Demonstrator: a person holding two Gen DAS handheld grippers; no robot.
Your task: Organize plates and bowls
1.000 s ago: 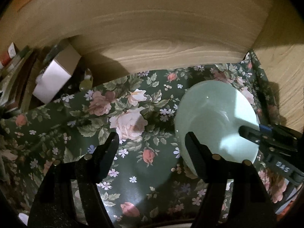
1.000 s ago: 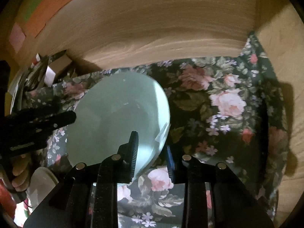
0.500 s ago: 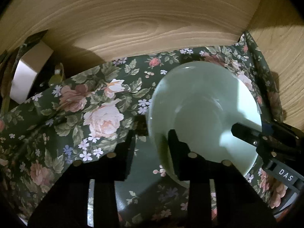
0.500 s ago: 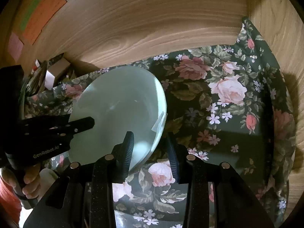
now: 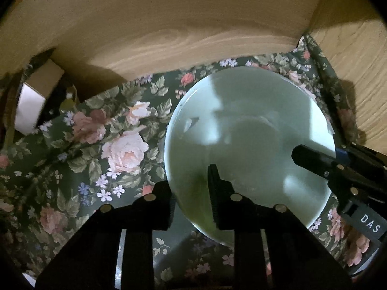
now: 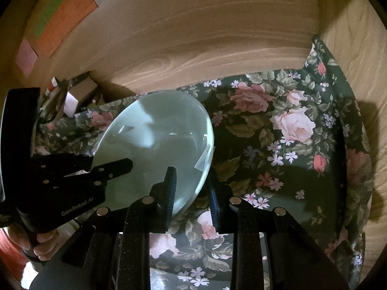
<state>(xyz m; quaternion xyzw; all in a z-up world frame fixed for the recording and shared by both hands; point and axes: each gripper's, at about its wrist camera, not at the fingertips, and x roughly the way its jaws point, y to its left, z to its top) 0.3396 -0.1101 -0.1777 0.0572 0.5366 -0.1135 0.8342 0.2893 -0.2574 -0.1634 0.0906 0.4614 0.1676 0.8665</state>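
1. My left claw (image 5: 191,188) pinches the near-left rim of the pale green bowl (image 5: 249,140); its jaws have just been closing, rim between them.
2. My right claw (image 6: 191,188) is clamped on the bowl's opposite rim, one finger inside, one outside; its jaws have also just been closing.
3. Only the right view shows the orange, green and pink paper notes (image 6: 60,17) on the wood wall, plus my hand (image 6: 41,244) on the left claw's handle.
4. Only the left view shows the "DAS" label (image 5: 370,223) on the right claw.
5. Bowl: round, glossy, smooth, a clear sticker on its rim.
6. It is on the dark rose-print cloth (image 5: 96,145) by the wood-grain back wall (image 5: 169,24); small box (image 5: 36,96) at far left.
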